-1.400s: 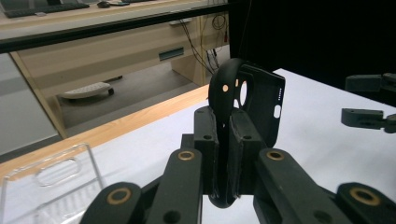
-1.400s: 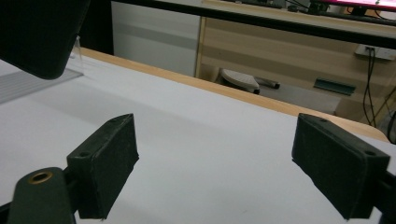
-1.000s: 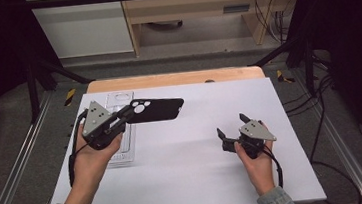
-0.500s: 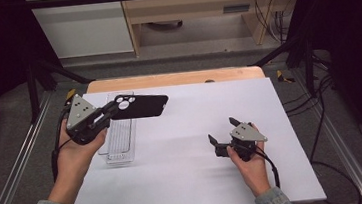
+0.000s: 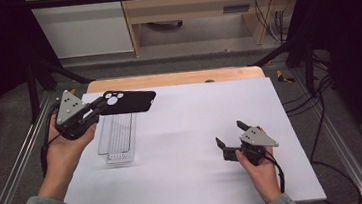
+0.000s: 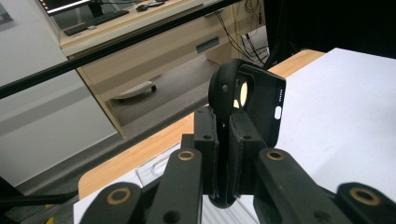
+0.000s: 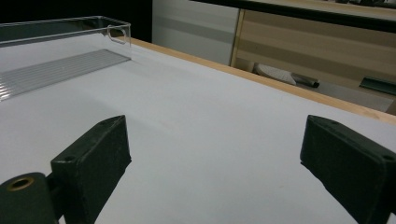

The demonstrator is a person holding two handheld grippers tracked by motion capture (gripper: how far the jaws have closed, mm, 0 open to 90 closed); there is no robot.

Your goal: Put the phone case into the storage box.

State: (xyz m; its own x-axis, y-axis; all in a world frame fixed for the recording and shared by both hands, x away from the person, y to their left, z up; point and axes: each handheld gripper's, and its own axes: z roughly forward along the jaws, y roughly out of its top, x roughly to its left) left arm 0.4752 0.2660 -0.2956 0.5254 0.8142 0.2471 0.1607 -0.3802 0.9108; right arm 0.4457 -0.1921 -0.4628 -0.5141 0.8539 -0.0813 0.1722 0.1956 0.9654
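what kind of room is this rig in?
Most likely a lab or office workroom set up for recording. The white table stands inside a metal frame, loose cables trail on the grey floor, and a wooden desk with a keyboard stands behind.

We are carrying the black phone case (image 5: pixel 130 102) in our left gripper (image 5: pixel 100 106) leftward and toward the table's far edge, uncovering the clear tray (image 5: pixel 117 136), while our right gripper (image 5: pixel 228 138) is drifting slightly left.
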